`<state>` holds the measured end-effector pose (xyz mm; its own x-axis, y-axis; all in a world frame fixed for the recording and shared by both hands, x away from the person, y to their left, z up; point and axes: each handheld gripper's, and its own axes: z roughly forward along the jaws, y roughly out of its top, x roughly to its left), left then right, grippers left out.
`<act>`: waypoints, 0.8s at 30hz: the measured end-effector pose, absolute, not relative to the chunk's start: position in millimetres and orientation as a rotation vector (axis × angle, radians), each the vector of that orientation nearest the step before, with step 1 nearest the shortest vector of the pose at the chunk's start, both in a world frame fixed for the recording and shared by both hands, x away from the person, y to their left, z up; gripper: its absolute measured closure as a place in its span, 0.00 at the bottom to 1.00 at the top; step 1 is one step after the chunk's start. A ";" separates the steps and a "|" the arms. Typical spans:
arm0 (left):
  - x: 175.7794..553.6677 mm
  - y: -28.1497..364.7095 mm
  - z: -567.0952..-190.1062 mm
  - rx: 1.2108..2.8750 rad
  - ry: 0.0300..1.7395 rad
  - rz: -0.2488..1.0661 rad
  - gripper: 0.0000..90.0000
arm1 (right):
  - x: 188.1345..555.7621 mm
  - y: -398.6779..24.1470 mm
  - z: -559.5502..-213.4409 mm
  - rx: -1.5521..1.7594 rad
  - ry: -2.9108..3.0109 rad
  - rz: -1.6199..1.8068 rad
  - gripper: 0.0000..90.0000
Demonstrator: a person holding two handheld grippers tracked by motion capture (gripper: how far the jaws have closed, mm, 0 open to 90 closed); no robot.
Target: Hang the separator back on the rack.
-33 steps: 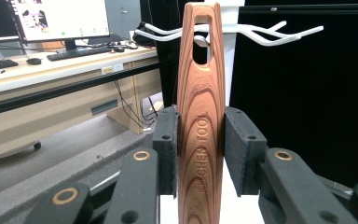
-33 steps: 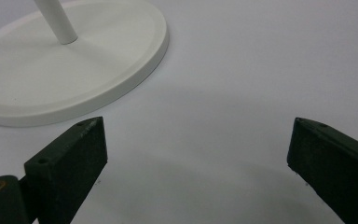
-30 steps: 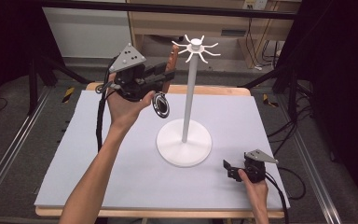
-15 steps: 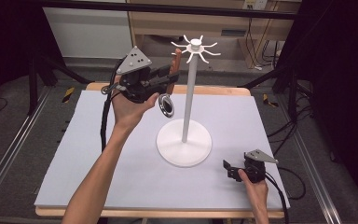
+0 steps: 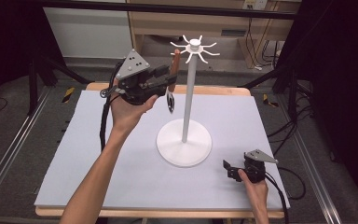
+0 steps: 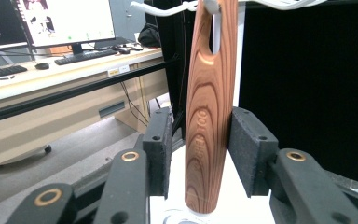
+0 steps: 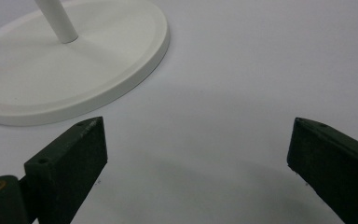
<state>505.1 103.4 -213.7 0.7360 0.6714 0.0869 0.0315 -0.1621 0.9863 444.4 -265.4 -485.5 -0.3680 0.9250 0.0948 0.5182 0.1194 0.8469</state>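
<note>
Wooden-handled utensil (image 6: 210, 107) hangs by its handle hole from a hook of the white stand (image 5: 184, 140), apparently bearing its own weight. Left gripper (image 6: 200, 149), raised level at hook height, fingers (image 6: 157, 149) just opening, gaps both sides. Right gripper (image 7: 196, 154) rests low on tabletop (image 5: 98, 168), fingers spread, empty.

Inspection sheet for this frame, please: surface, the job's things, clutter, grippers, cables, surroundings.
Surface: pale sheet on a wooden table.
Job's things: wooden-handled utensil hangs by its hole from a hook of the white stand.
Clutter: nothing seen.
Grippers: left gripper jaws have just been opening, pads now apart from the handle between them; right gripper open, resting low near the stand's base.
Cables: one trails from each gripper.
Surroundings: desk with monitor and keyboard, floor rails.
</note>
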 end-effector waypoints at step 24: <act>485.9 169.9 -264.2 1.646 0.648 0.606 0.48 | 445.2 -265.2 -485.9 1.397 1.943 1.156 0.06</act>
<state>485.9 169.9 -264.2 0.7083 0.7049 0.0383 0.0851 -0.1391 0.9866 445.2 -265.2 -485.9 -0.3644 0.9268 0.0911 0.5223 0.1224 0.8439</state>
